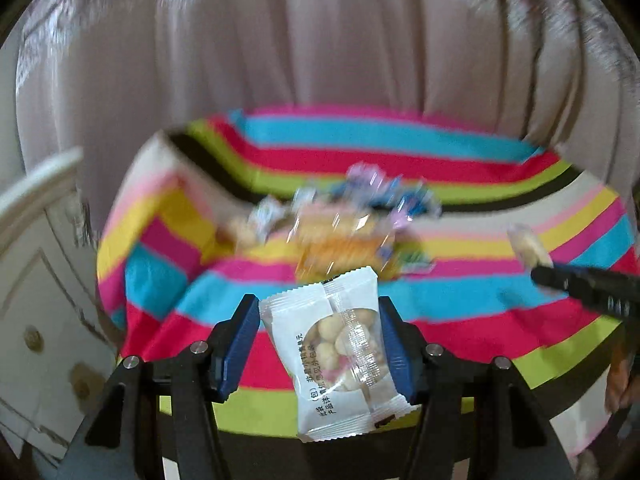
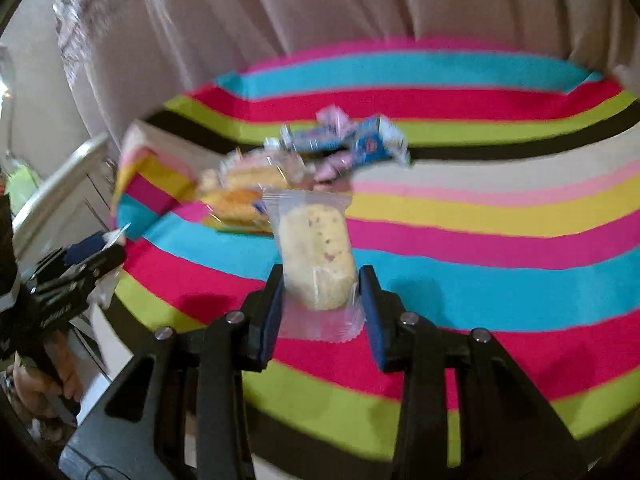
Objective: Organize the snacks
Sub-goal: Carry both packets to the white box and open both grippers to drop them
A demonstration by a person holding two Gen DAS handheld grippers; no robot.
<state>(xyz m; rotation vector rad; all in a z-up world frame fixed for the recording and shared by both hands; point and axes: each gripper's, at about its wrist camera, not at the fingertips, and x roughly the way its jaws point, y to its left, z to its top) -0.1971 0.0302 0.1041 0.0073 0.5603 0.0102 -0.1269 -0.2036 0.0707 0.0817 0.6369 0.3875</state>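
Observation:
My left gripper [image 1: 318,312] is shut on a white packet of pale round nuts [image 1: 340,352], held above the striped cloth. In the right wrist view my right gripper [image 2: 320,280] is shut on a clear-wrapped pale biscuit [image 2: 316,256], which stands upright between the blue pads. A blurred heap of snacks [image 1: 352,224] lies on the cloth ahead, with blue wrappers [image 2: 360,142] at the back and orange-yellow packs [image 2: 244,196] in front. The right gripper's black tip with the biscuit [image 1: 528,246] shows at the right edge of the left wrist view. The left gripper [image 2: 100,248] appears at the left edge of the right wrist view.
A table covered by a bright striped cloth [image 2: 500,216] fills both views. Pale pink curtains [image 1: 320,40] hang behind it. A white cabinet with brass knobs [image 1: 36,320] stands to the left. A person's hand [image 2: 44,380] grips the left tool's handle.

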